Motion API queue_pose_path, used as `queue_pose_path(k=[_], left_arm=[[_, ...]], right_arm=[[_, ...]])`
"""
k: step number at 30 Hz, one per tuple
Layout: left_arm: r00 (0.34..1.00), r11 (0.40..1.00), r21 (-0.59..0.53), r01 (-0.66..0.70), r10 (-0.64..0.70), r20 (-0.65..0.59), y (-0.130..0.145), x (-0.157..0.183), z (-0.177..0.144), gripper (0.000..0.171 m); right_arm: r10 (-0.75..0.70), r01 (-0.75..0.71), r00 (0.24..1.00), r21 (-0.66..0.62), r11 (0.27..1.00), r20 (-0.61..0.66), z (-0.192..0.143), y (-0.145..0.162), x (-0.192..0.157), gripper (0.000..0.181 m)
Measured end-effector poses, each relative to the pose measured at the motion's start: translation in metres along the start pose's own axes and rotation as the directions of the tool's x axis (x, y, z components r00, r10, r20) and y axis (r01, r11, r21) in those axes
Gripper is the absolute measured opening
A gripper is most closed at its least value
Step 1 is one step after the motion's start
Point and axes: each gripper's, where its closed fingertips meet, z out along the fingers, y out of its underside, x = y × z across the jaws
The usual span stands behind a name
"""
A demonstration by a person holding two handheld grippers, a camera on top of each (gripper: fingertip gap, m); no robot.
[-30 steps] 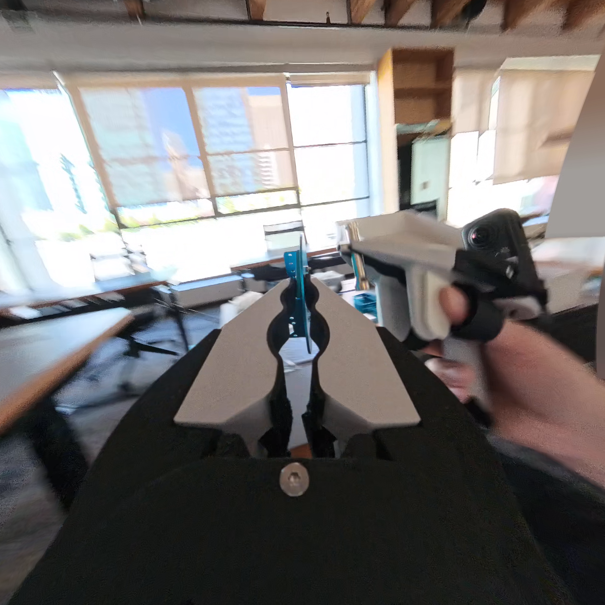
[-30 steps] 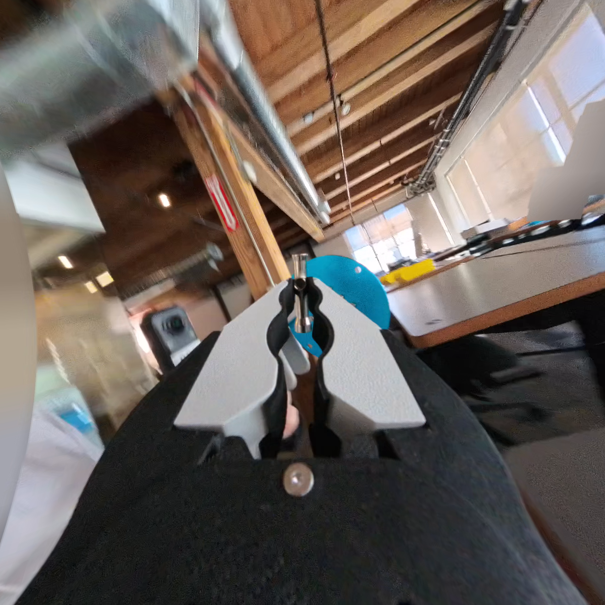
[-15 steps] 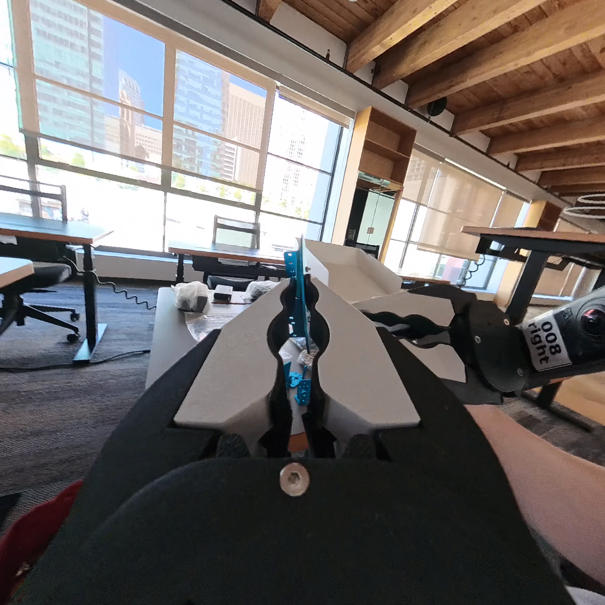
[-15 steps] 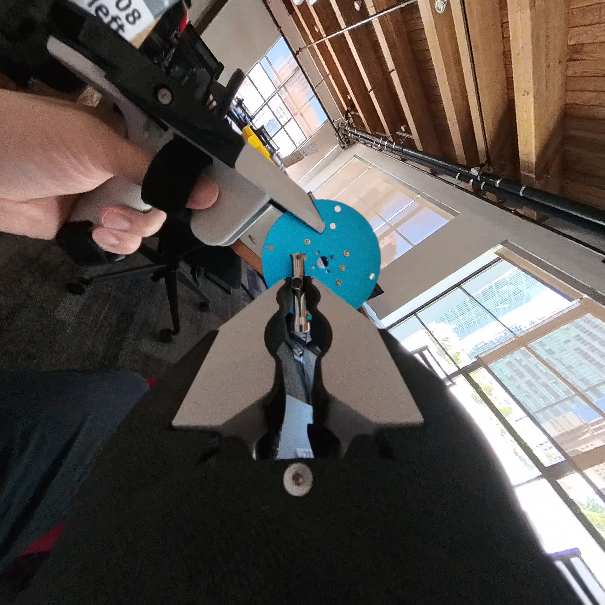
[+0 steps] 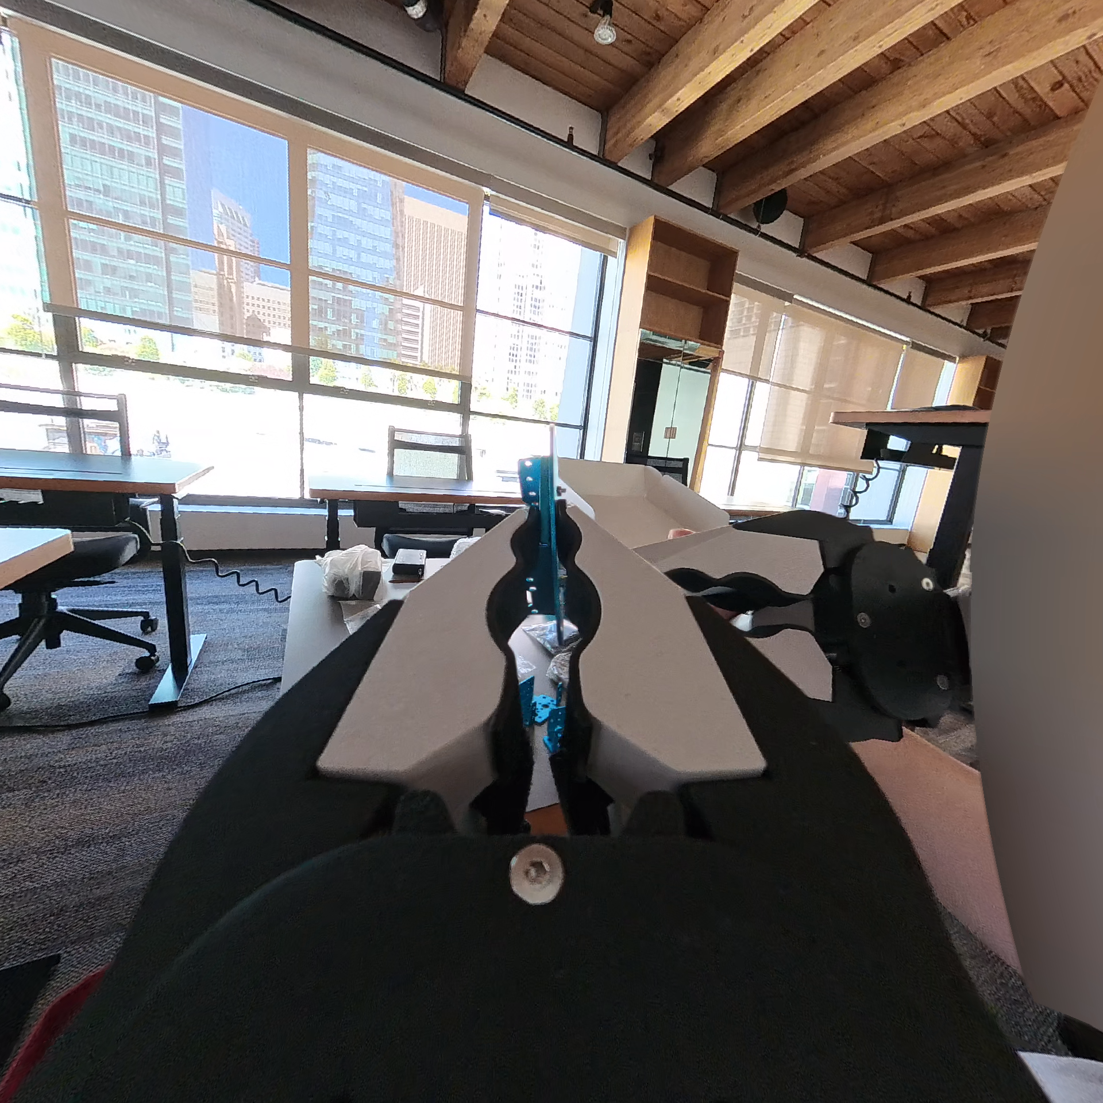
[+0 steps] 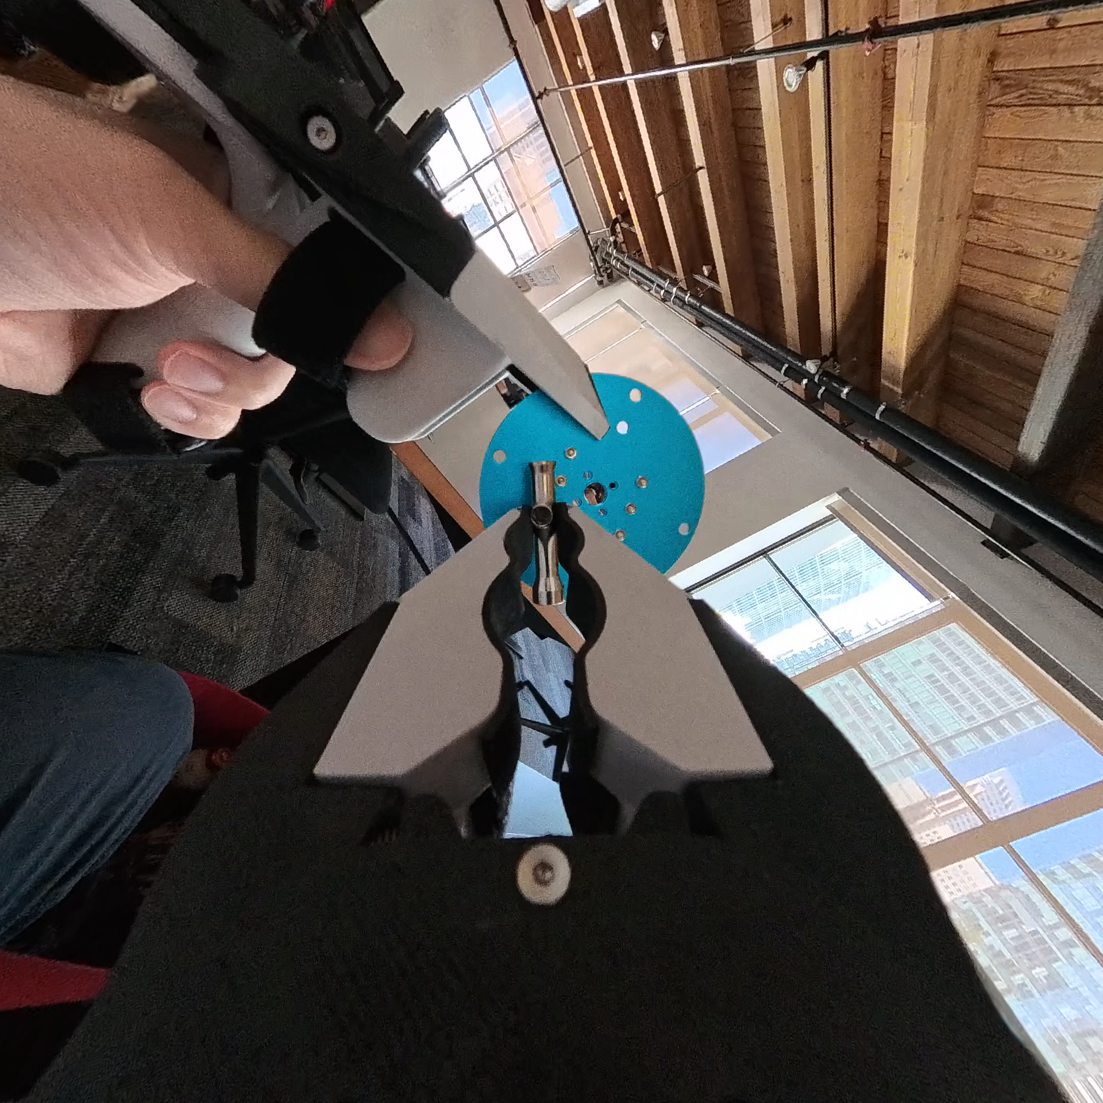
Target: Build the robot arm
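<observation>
My left gripper (image 5: 546, 513) is shut on a blue round metal disc (image 5: 544, 537) with several holes, seen edge-on between its tips. In the right wrist view the disc (image 6: 638, 471) shows face-on, held at its upper left rim by the left gripper (image 6: 600, 433), with a hand around that gripper's handle. My right gripper (image 6: 546, 513) is shut on a small silver socket-like metal tool (image 6: 544, 537), whose tip lies just left of the disc's centre hole. The right gripper (image 5: 674, 576) also shows at the right of the left wrist view, pointing toward the disc.
A low white table (image 5: 310, 609) ahead holds small blue brackets (image 5: 540, 710), plastic bags (image 5: 352, 567) and a white tray (image 5: 632, 501). Desks (image 5: 101, 471) and office chairs (image 5: 65, 591) stand on the carpet by the windows. A person's jeans-clad leg (image 6: 77, 776) is below left. Left and right tips are no more than a few centimetres apart.
Both grippers have swung round and steadied, still holding their parts. The right gripper has come closer to the disc, and the silver tool's tip now sits near the centre hole.
</observation>
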Motion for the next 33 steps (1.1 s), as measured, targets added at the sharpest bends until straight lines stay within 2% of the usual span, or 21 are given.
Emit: queue_pose_path(k=[8,11,14,17,22,24,26,29,31,33], left_arm=[[0.999,0.999,0.017,-0.028,0.028,-0.045,-0.002,0.009,0.000,0.003],[0.999,0.997,0.075,-0.023,0.026,-0.045,-0.009,0.012,-0.002,0.003],[0.997,0.992,0.099,-0.076,0.077,-0.006,-0.011,0.013,-0.002,0.003],[0.984,0.979,0.104,-0.176,0.172,0.046,-0.012,0.013,-0.001,0.003],[0.928,0.924,0.115,-0.365,0.351,0.124,-0.016,0.017,-0.002,0.003],[0.925,0.919,0.135,-0.372,0.355,0.132,-0.017,0.016,-0.003,0.003],[0.929,0.919,0.155,-0.362,0.343,0.139,-0.016,0.013,-0.002,0.003],[0.912,0.900,0.170,-0.402,0.379,0.155,-0.013,0.010,-0.001,0.003],[0.903,0.888,0.175,-0.425,0.404,0.145,-0.010,0.009,-0.001,0.003],[0.891,0.873,0.184,-0.453,0.436,0.124,-0.008,0.009,-0.001,0.003]], right_arm=[[0.014,-0.014,1.000,0.007,1.000,-0.011,-0.002,0.001,0.002,0.006],[0.106,-0.105,0.993,0.036,0.994,-0.044,-0.004,-0.001,0.007,0.006],[0.186,-0.184,0.979,0.040,0.982,-0.080,-0.002,-0.001,0.008,0.006],[0.307,-0.304,0.947,0.040,0.952,-0.091,0.001,0.000,0.009,0.006],[0.513,-0.511,0.854,0.044,0.858,-0.083,0.006,-0.002,0.011,0.007],[0.644,-0.640,0.763,0.075,0.765,-0.056,0.008,-0.001,0.011,0.006],[0.800,-0.794,0.600,0.119,0.596,-0.010,0.010,0.001,0.011,0.006],[0.957,-0.957,0.264,0.160,0.243,0.123,0.015,0.005,0.008,0.007],[0.970,-0.990,0.003,0.137,-0.032,0.244,0.016,0.006,0.006,0.007],[0.924,-0.967,-0.197,0.091,-0.239,0.327,0.016,0.007,0.004,0.007]])
